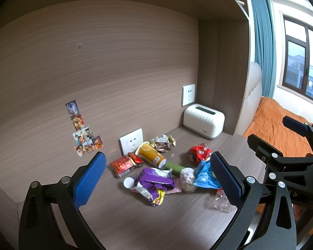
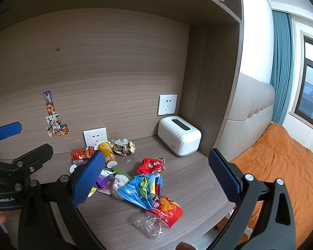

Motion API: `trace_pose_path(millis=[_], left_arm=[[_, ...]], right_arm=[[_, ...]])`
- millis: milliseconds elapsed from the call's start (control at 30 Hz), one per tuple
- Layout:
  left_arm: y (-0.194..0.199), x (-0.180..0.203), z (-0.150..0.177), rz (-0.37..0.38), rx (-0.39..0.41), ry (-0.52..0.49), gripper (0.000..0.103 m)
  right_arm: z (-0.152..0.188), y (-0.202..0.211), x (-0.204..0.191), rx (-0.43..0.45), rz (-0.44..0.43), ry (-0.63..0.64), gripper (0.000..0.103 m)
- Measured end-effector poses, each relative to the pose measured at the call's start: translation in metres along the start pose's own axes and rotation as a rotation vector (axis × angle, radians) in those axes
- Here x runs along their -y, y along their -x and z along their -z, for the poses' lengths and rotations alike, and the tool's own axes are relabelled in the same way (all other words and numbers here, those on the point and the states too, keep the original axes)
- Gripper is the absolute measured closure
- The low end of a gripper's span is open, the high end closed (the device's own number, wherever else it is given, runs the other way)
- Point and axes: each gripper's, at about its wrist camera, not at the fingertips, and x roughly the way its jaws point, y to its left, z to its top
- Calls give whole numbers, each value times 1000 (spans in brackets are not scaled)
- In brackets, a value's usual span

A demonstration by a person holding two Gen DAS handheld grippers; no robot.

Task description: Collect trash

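A pile of trash lies on the wooden desk (image 1: 119,218): a purple wrapper (image 1: 154,180), a blue bag (image 1: 204,176), a red wrapper (image 1: 199,153), an orange cup on its side (image 1: 151,154), a red box (image 1: 123,165) and a crumpled foil wrapper (image 1: 162,141). In the right wrist view the blue bag (image 2: 142,189) and a crushed clear bottle with red label (image 2: 158,218) lie nearest. My left gripper (image 1: 158,177) is open and empty, hovering before the pile. My right gripper (image 2: 156,177) is open and empty, above the pile's right side.
A white tissue box (image 1: 203,123) stands at the back right corner of the desk. Two wall sockets (image 1: 131,140) and stickers (image 1: 83,131) sit on the back panel. An orange bed (image 2: 281,166) lies right of the desk edge.
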Motion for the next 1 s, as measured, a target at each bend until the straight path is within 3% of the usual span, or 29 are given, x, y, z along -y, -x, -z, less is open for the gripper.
trace_pose_path(millis=[1000], left_arm=[[-6,-1,4,14,-12,14,5]], right_arm=[[-1,-3,-1,-10,-1,-3,4]])
